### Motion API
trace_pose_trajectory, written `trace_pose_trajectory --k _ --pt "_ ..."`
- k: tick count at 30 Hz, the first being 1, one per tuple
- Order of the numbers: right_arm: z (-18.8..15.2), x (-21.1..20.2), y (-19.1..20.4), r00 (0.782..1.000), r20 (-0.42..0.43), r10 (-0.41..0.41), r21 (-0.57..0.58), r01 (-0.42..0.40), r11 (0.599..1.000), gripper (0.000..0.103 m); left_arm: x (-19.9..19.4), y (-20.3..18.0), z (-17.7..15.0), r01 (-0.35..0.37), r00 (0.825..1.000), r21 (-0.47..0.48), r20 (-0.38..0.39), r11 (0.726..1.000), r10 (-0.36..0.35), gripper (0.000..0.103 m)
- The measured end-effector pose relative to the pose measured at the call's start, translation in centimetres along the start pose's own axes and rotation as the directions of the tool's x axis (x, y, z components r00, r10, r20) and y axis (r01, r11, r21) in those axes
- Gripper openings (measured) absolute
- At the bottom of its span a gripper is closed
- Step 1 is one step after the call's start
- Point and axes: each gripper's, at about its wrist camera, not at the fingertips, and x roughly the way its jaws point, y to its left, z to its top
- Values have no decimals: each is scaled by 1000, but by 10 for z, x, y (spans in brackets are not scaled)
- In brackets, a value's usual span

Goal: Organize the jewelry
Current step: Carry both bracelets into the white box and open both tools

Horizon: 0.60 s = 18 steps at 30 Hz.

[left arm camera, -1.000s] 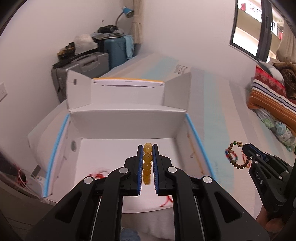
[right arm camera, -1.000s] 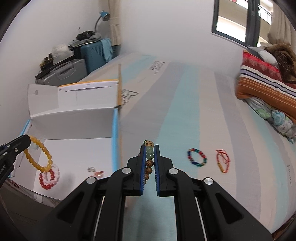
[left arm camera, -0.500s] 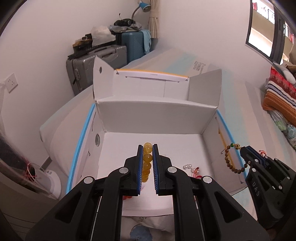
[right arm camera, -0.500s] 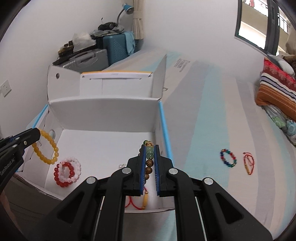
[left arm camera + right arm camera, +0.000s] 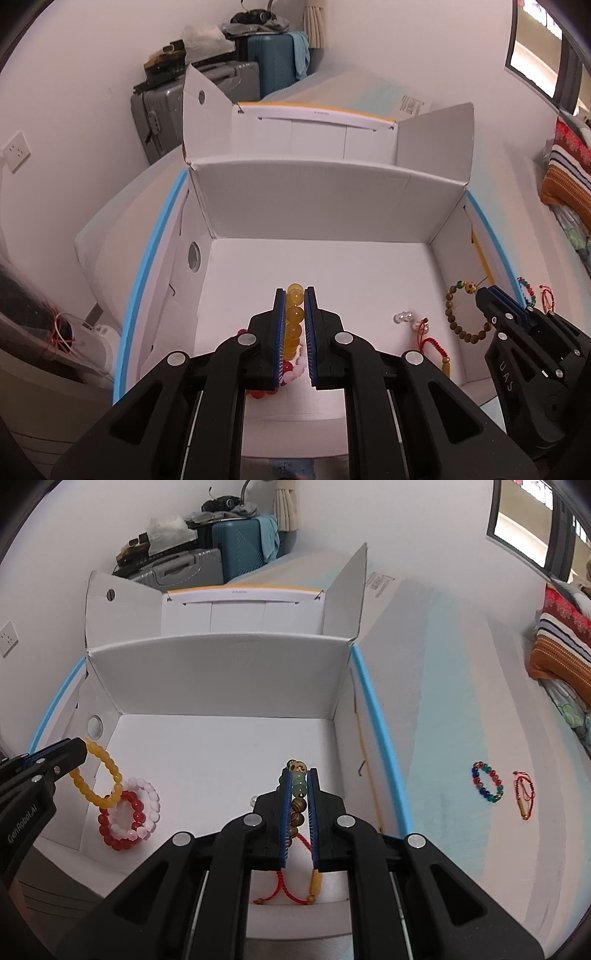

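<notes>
Even, bright indoor light, soft shadows inside white box (image 5: pixel 332 206); strong fisheye bending and dark vignette at edges.

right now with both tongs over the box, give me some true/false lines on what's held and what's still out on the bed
1. The left tongs grip a yellow bracelet. True.
2. The right tongs are open and hold nothing. False: they are shut on a wooden bracelet.
3. A red and a pink bracelet lie in the box. True.
4. The multicolour bracelet is in the box. False: it lies on the bed, right of the box.
5. A red cord lies beside the multicolour bracelet. True.
</notes>
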Motion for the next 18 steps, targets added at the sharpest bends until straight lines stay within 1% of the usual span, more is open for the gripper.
trace_pose_trajectory --k 9,15,17,18 --pt "4 14 5 1000 -28 3 7 -3 1000 8 15 4 -2 -12 1000 -8 -27 1000 12 9" --pt "7 16 6 1000 -29 4 10 -4 1000 8 16 5 -1 -43 999 -13 -25 999 42 10" --pt "8 16 7 1000 -29 6 10 -5 1000 8 15 6 -1 -39 999 -19 -25 999 39 12" --pt "9 16 7 1000 -29 5 9 -5 1000 9 15 5 -1 -38 999 -18 -25 999 37 14"
